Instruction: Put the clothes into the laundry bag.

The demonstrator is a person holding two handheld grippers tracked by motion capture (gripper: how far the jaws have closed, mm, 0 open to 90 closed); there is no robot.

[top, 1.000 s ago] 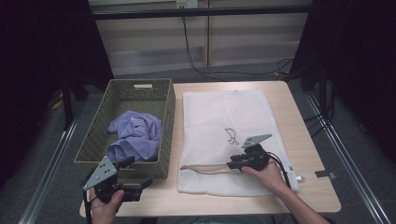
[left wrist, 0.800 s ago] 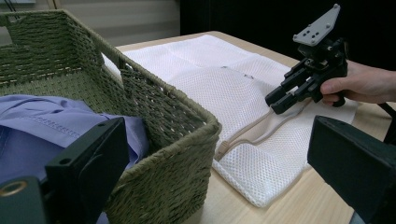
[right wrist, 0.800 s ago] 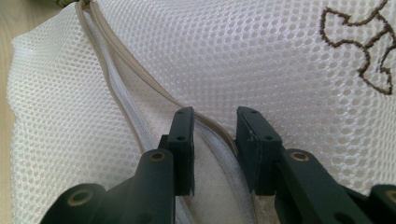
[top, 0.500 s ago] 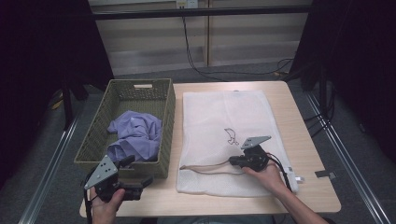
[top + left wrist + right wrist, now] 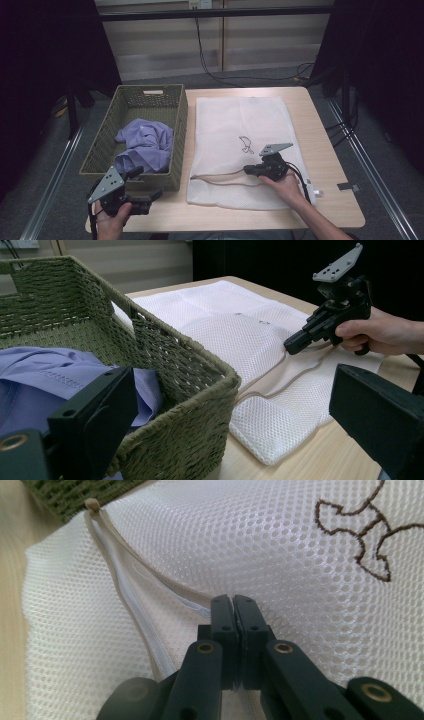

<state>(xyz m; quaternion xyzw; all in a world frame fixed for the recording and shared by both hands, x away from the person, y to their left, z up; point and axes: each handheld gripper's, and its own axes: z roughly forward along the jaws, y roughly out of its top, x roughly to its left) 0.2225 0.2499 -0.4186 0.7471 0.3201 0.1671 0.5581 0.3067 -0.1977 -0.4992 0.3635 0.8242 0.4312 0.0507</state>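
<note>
Jaws of the right gripper (image 5: 233,602) have just been closing and now sit pressed together on the upper zip edge of a white mesh laundry bag (image 5: 240,150), pinching a thin fold of that edge, presumably so the mouth of the bag can be lifted apart. From the tips, the beige zip (image 5: 145,582) runs away toward the zip's end stop (image 5: 91,503) at the bag's corner; the opening gapes a little along this stretch. Beyond the tips and off to one side lies a brown embroidered outline (image 5: 367,535) on the mesh.

Nearer the person, the left gripper (image 5: 131,196) hovers over the near table edge, jaws spread wide with nothing between them, likely waiting to fetch the clothing. Directly ahead of its jaws stands a green woven basket (image 5: 200,385), and inside it rests a crumpled lilac shirt (image 5: 142,145), well apart from the bag. Past the basket's corner, the bag lies flat on the wooden table (image 5: 330,170), with the right gripper resting on it.
</note>
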